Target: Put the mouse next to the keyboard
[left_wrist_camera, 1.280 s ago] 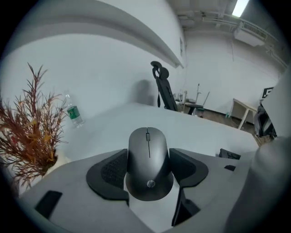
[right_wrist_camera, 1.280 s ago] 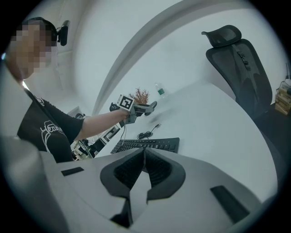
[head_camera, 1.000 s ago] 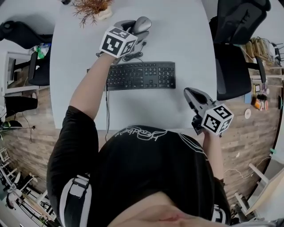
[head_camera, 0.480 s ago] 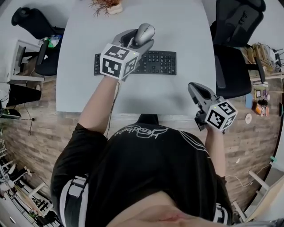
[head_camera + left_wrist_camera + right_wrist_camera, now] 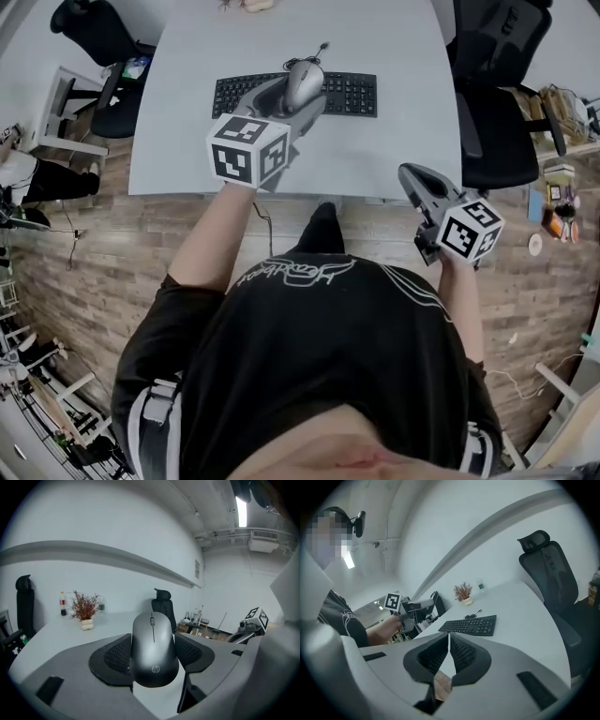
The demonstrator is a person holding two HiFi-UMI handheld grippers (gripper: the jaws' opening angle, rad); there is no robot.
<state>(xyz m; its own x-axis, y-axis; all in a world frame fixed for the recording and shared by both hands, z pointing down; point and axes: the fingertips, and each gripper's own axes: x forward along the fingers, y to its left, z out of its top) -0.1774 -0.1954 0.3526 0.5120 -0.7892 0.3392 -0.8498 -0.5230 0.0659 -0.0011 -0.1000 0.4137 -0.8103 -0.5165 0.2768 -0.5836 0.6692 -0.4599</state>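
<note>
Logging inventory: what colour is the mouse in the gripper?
The mouse is metallic grey, seen best in the left gripper view.

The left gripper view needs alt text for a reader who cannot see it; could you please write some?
The left gripper is shut on a grey mouse, its dark pads pressing the mouse's sides. Behind are a white table bearing a small potted plant, and a black office chair.

The table (image 5: 384, 159) carries one keyboard (image 5: 354, 94), and there is one mouse (image 5: 305, 80). There are two grippers, the left gripper (image 5: 298, 94) and the right gripper (image 5: 409, 174), each with one marker cube. Around them are two black office chairs, one chair at the left (image 5: 94, 28) and one chair at the right (image 5: 497, 56), plus one potted plant (image 5: 84, 612) and two bottles, one bottle (image 5: 63, 604) on each side of it, the other bottle (image 5: 101, 605) clear.
</note>
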